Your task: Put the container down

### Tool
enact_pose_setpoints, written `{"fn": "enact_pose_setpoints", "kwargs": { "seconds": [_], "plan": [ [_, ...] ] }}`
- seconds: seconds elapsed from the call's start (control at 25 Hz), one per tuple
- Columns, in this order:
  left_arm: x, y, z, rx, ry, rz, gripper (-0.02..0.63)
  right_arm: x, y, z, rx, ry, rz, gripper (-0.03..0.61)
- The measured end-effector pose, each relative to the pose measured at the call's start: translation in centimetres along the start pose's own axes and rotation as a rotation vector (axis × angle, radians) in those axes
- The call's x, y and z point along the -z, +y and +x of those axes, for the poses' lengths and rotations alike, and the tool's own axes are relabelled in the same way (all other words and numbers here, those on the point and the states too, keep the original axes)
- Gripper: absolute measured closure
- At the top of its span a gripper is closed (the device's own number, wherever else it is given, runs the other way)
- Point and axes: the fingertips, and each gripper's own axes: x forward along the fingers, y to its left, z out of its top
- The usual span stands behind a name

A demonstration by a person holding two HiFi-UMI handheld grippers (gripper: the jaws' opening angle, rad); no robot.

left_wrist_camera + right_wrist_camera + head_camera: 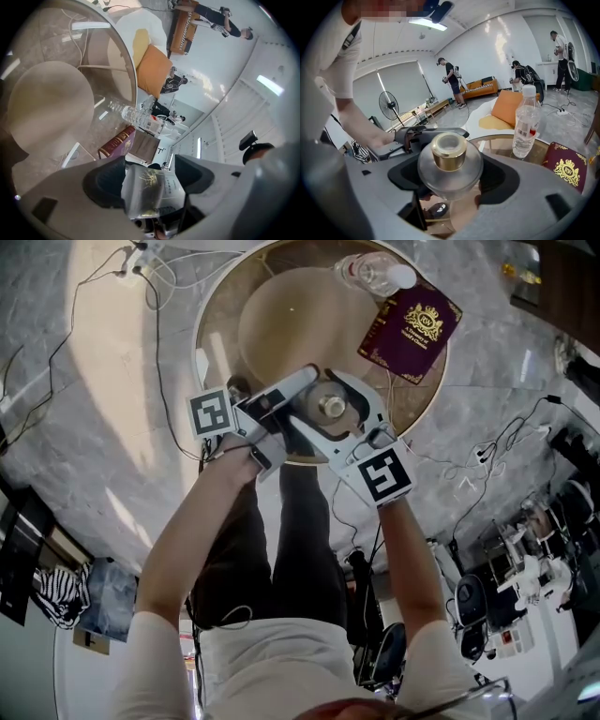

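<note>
Both are pinching one clear gold-capped container (pixel 449 151): left gripper (pixel 150 185) clamping its printed side, right gripper (pixel 452 176) its rounded shoulder; water bottle (pixel 526 123) standing beyond.

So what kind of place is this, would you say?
Probably a large open room staged like a lounge: an orange sofa, a standing fan, a round glass table, and other people working nearby.

grey marble floor (pixel 94 409) throughout. in the right gripper view, a standing fan (pixel 388 105) at 9 o'clock before a blinded window (pixel 401 77), an orange sofa (pixel 480 86) at 1 o'clock against the white wall (pixel 487 51), a lit ceiling light (pixel 426 23) at 12.
</note>
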Motion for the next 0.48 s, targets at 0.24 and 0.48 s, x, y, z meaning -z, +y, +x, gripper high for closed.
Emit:
{"fn": "enact_pose_setpoints", "kwargs": {
  "seconds": [0.24, 0.48],
  "plan": [
    [-0.7, 2.8, -0.5, -0.036, -0.004, 0.003, 0.305, 2.0, -1.8, 1.1, 0.027, -0.006, 0.025, 0.241],
    [-0.7, 4.6, -1.6, -0.061, -0.004, -0.012, 0.305, 3.3, -4.0, 1.2, 0.071, -0.027, 0.051, 0.241]
  ]
}}
